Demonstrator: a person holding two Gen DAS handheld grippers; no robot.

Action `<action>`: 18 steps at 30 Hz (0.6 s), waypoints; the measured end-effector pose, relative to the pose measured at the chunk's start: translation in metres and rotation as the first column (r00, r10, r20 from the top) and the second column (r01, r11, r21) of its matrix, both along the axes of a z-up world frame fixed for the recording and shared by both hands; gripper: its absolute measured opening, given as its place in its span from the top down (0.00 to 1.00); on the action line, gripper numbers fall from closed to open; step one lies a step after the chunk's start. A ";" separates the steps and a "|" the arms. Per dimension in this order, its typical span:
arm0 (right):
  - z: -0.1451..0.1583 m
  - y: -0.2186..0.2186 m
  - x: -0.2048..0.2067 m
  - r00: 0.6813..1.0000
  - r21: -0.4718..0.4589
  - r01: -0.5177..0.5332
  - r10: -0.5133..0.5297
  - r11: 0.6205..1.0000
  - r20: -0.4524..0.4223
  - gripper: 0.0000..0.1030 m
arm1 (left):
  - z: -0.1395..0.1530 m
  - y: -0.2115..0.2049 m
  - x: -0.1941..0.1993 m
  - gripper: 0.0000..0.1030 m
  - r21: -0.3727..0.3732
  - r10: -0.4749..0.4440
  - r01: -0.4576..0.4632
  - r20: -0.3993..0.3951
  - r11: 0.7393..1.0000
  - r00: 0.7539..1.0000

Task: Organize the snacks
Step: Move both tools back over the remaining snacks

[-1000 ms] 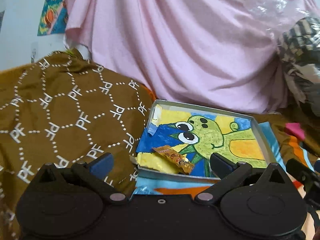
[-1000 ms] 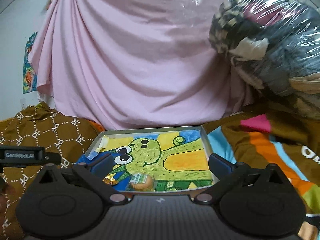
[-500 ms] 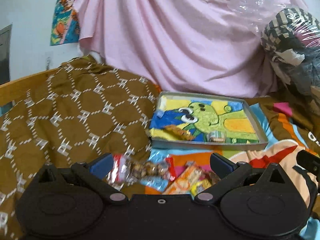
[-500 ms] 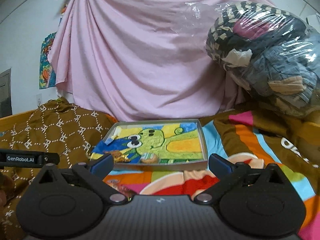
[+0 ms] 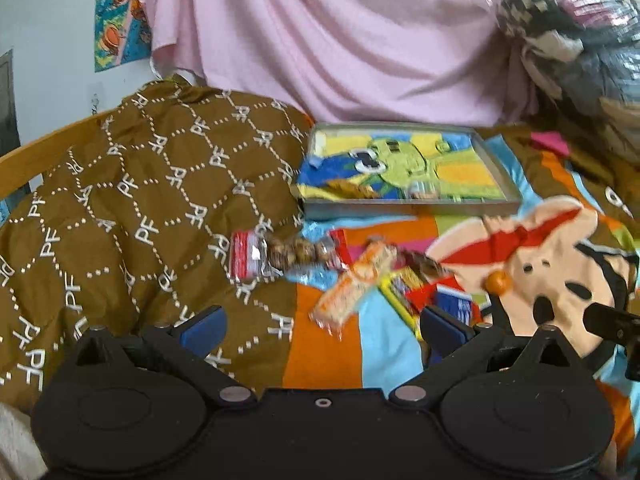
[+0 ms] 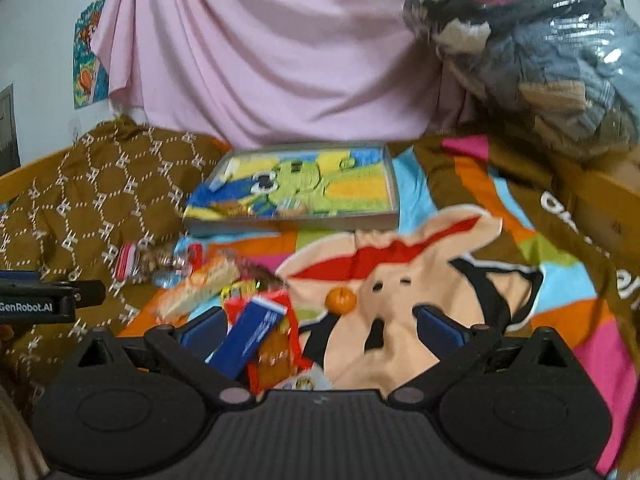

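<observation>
While you hold both tools over the bed, L wrist view lists: left tool (image 5: 320, 326), jaws spread wide, nothing between them. Snack pile on the cartoon blanket (image 5: 560, 276) ahead: clear nut pack w/ red ends (image 5: 280, 256) at the edge of the brown quilt (image 5: 140, 208); orange-white bar (image 5: 356, 284) just right of it; red and yellow wrappers (image 5: 416, 288) touching the bar. Small orange ball (image 5: 499, 280) near, to the right. Grey tray (image 5: 408, 209) w/ green cartoon liner further back, 2 small snacks inside near its front wall; details blurred.

R wrist view lists: right tool (image 6: 318, 330), jaws likewise released, empty. Blue box (image 6: 252, 334) tilted on a red pack (image 6: 280, 352), just beside the left finger (image 6: 204, 330). Orange ball (image 6: 341, 300) ahead, apart from the pile. Tray (image 6: 296, 224) beyond. Pink curtain (image 6: 260, 60) behind.
</observation>
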State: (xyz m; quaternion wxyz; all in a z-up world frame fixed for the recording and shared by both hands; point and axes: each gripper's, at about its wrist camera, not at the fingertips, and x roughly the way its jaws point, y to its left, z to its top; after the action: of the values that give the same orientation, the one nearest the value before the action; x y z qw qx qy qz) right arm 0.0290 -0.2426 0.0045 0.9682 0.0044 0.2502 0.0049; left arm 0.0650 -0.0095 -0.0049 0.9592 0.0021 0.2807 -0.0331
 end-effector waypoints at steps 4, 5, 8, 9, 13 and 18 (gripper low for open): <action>-0.003 0.001 -0.004 0.999 0.000 -0.004 0.004 1.000 -0.037 0.00 | -0.004 -0.005 -0.007 0.01 0.028 -0.024 0.025 -0.022 0.999 0.999; -0.004 0.001 -0.004 0.999 -0.002 -0.006 0.006 1.000 -0.049 0.00 | -0.005 -0.007 -0.008 0.01 0.035 -0.030 0.031 -0.025 0.999 0.999; -0.008 0.004 -0.002 0.995 -0.016 -0.018 0.016 1.000 -0.095 0.00 | -0.007 -0.009 -0.009 0.01 0.052 -0.036 0.038 -0.042 0.998 0.998; -0.009 0.005 -0.001 0.994 -0.022 -0.022 0.019 1.000 -0.106 0.00 | -0.009 -0.010 -0.009 0.01 0.059 -0.039 0.042 -0.055 0.997 0.998; -0.012 0.009 0.001 0.990 -0.040 -0.034 0.028 0.999 -0.140 0.00 | -0.013 -0.013 -0.003 0.01 0.084 -0.059 0.069 -0.119 0.994 0.991; -0.016 0.013 0.008 0.977 -0.039 -0.081 0.072 0.996 -0.200 0.00 | -0.011 -0.017 0.011 0.01 0.103 -0.129 0.150 -0.184 0.983 0.974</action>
State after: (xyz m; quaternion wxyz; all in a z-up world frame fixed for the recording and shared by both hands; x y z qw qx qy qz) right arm 0.0370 -0.2298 -0.0111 0.9373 -0.0273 0.3456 0.0359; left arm 0.0761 -0.0265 -0.0155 0.9241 0.0747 0.3652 -0.0841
